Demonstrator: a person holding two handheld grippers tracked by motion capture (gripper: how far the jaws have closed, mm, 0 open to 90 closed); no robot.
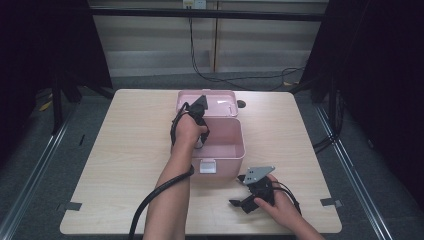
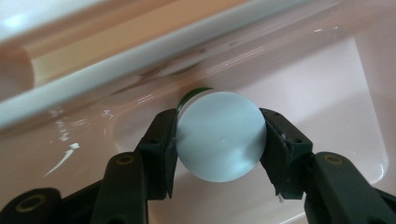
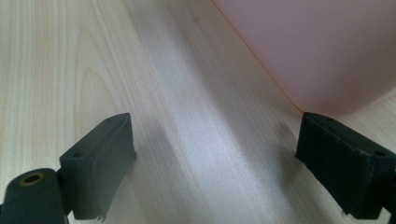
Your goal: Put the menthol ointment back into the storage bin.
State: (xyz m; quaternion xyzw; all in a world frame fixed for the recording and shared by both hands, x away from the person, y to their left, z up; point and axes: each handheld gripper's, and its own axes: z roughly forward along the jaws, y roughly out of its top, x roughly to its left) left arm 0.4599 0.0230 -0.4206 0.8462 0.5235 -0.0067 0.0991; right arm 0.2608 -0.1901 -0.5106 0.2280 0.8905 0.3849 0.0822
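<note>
From the high view, the left gripper [image 1: 199, 111] reaches down into the open pink plastic box with a hinged lid [image 1: 235, 142] on the pale wooden counter [image 1: 130, 150]. The right gripper [image 1: 250, 192] rests low near the box's front corner.

In the left gripper view, the jaws clench a small round bottle with a white cap and dark green body [image 2: 219, 135], held by the cap's sides just over the box floor. The grip covers only the smooth rim, so the bottle could slip, or tip and roll if let go while slanted.

In the right gripper view, the jaws stand wide apart, holding nothing, just beside the box wall. A careless sweep could nudge the box.
</note>
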